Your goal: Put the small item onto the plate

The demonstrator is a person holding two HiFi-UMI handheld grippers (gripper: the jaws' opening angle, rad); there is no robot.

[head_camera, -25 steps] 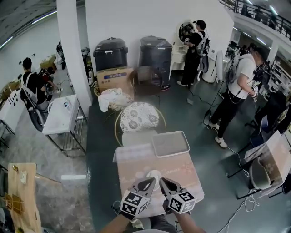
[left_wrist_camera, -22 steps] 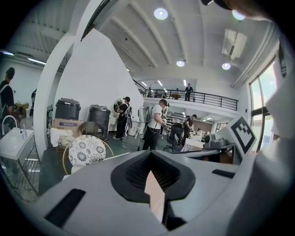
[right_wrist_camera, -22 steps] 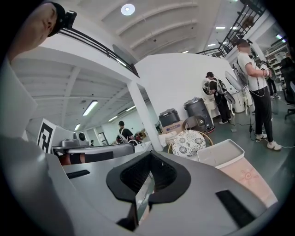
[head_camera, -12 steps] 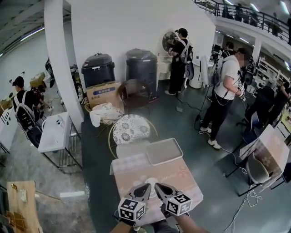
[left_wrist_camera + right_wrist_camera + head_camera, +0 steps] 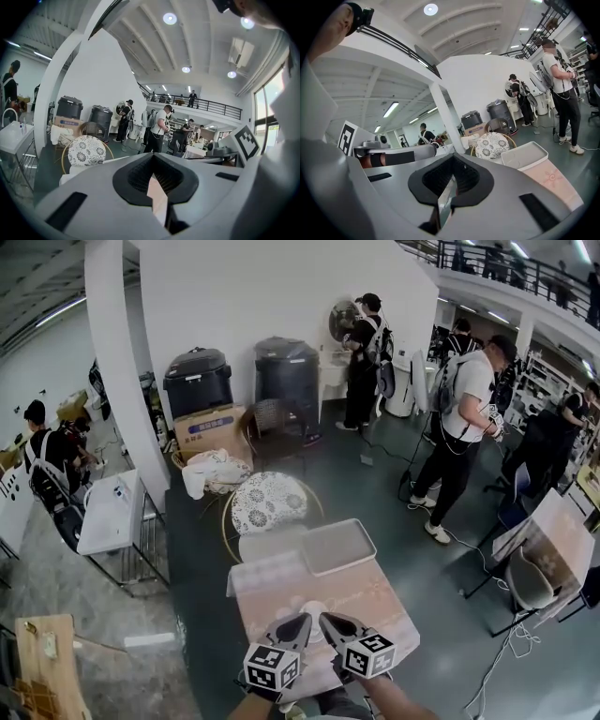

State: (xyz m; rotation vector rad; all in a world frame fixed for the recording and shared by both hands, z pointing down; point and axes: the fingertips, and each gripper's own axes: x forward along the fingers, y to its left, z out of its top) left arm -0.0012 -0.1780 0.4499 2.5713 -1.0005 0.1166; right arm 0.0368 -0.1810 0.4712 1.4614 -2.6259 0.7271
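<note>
Two grippers sit over the table's near edge in head view: left gripper and right gripper, tips just short of the white plate. Plate contents hidden, small item not made out. Grey tray on table's far right corner, only its bare floor showing. Versus a second ago, grippers same spot by plate. Cardboard box beyond table, blue print unreadable.
Left gripper view: jaws pressed together, gripping nothing.
Right gripper view: jaws likewise together, nothing held.
</note>
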